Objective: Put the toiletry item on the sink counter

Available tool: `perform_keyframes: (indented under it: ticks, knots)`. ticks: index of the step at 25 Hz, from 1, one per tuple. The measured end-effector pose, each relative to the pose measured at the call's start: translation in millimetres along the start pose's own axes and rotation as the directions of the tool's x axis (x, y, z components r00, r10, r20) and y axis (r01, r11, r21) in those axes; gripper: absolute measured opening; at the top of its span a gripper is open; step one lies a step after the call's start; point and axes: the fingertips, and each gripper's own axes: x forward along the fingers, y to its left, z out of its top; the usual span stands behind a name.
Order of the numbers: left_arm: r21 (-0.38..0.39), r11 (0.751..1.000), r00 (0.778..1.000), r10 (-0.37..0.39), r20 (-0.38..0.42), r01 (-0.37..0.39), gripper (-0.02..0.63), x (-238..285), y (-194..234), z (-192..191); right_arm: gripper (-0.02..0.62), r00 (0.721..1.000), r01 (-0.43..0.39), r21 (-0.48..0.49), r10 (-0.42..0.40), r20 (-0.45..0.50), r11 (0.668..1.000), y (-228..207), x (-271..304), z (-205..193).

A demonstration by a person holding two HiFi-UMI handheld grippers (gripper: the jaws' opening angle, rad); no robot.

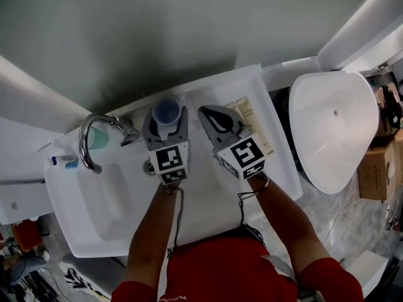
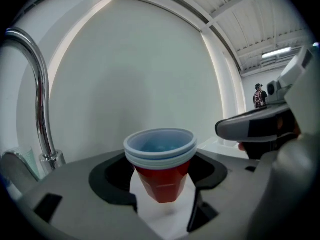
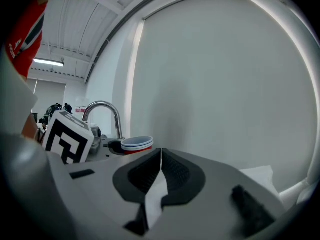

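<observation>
A red cup with a pale blue-white rim point(image 1: 167, 111) stands upright between the jaws of my left gripper point(image 1: 168, 116), at the back edge of the white sink counter point(image 1: 252, 80). In the left gripper view the cup point(image 2: 160, 159) fills the gap and the jaws of the left gripper point(image 2: 160, 180) stand wide, closed against its sides. My right gripper point(image 1: 203, 111) hovers just right of the cup, shut with nothing in it. The right gripper view shows its tips point(image 3: 161, 152) pressed together and the cup point(image 3: 136, 144) off to the left.
A chrome faucet point(image 1: 88, 137) arches over the basin point(image 1: 113, 200) at the left. A small blue-capped item point(image 1: 63, 161) lies at the counter's left end. A printed sheet point(image 1: 255, 118) lies on the right side. A white toilet lid point(image 1: 334, 124) and cardboard box point(image 1: 374, 168) stand further right.
</observation>
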Motion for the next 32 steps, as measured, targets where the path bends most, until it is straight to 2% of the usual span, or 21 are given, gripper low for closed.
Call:
perform_keyframes:
  ticks: [7,19,32]
  knots:
    - [0.002,0.999,0.997,0.036,-0.069,-0.036,0.324,16,9,-26,0.031,1.000,-0.011,0.027,0.011,-0.015,1.000,-2,5,-12]
    - [0.014,0.999,0.993,0.044,-0.111,-0.043,0.324,27,10,-42,0.031,0.999,-0.025,0.039,0.026,-0.028,0.999,-1,6,-18]
    - [0.014,0.999,0.992,0.032,-0.119,-0.030,0.324,32,9,-52,0.031,0.999,-0.032,0.044,0.033,-0.033,0.999,1,7,-21]
